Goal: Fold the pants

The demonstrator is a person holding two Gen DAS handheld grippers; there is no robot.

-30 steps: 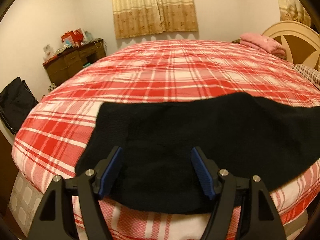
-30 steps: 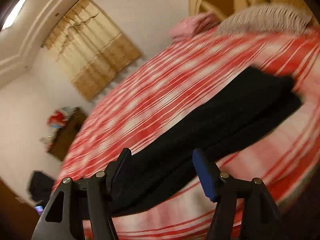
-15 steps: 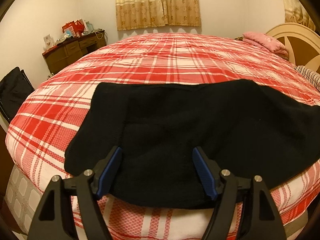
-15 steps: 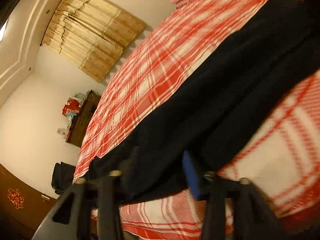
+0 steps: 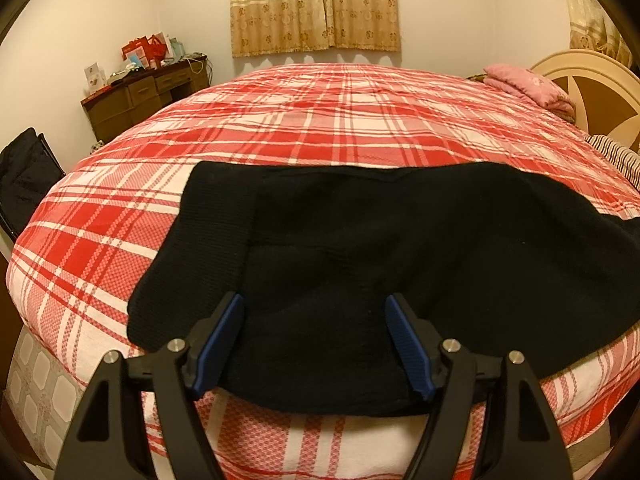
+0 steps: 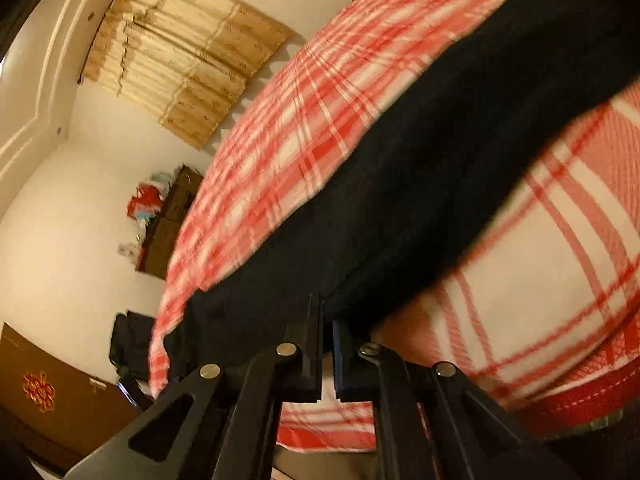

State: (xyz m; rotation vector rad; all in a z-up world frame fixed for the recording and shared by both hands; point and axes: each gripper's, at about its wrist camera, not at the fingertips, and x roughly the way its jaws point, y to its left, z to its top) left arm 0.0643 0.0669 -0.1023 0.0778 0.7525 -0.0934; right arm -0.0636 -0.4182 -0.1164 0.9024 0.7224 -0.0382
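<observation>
Black pants (image 5: 400,240) lie spread sideways across the near part of a bed with a red and white plaid cover (image 5: 340,120). My left gripper (image 5: 314,304) is open and hovers over the pants' near edge, its blue pads (image 5: 224,332) wide apart with black fabric showing between and under them. In the right wrist view the pants (image 6: 400,180) run up and to the right as a long dark band. My right gripper (image 6: 327,312) is low at their near edge, its jaws shut together on the fabric there. The plaid cover (image 6: 560,280) bulges beside it.
A pink folded blanket (image 5: 528,88) and a striped pillow (image 5: 616,156) lie by the headboard (image 5: 592,92) at the right. A brown dresser (image 5: 148,96) with clutter stands at the back left and a black bag (image 5: 24,176) beside the bed. Curtains (image 5: 316,4) hang on the far wall.
My right gripper dropped to the pants' near edge and its jaws went from wide apart to shut on the fabric. The left gripper stayed open over the pants.
</observation>
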